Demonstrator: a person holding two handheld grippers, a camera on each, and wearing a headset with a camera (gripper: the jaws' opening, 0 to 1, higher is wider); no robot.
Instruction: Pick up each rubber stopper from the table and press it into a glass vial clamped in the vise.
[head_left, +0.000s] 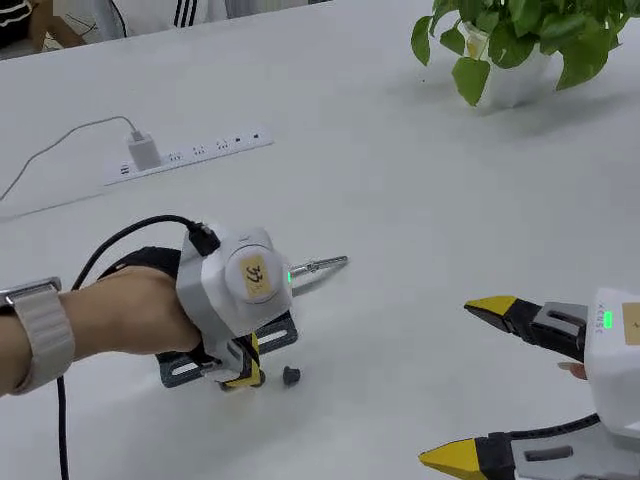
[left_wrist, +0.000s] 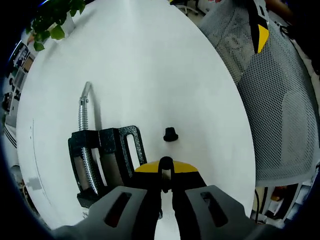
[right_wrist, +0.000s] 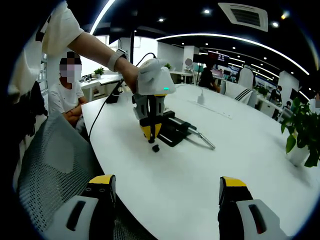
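Observation:
In the head view a hand holds my left gripper (head_left: 250, 378) pointing down over the black vise (head_left: 275, 335). Its yellow-tipped jaws are shut on a small dark rubber stopper (left_wrist: 165, 162). Another black rubber stopper (head_left: 291, 376) (left_wrist: 170, 134) (right_wrist: 156, 148) lies on the white table just beside the vise (left_wrist: 102, 155) (right_wrist: 175, 131). The vise's metal screw handle (head_left: 322, 266) (left_wrist: 83, 112) sticks out away from me. What sits between the vise jaws is too unclear to tell. My right gripper (head_left: 470, 382) (right_wrist: 165, 187) hovers open to the right, well away from the vise, with nothing between its jaws.
A white power strip (head_left: 190, 155) with a plugged charger and cable lies at the back left. A potted plant (head_left: 520, 45) stands at the back right. A grey mesh chair (left_wrist: 280, 105) (right_wrist: 50, 150) stands at the table's near edge. A person (right_wrist: 67, 95) sits beyond it.

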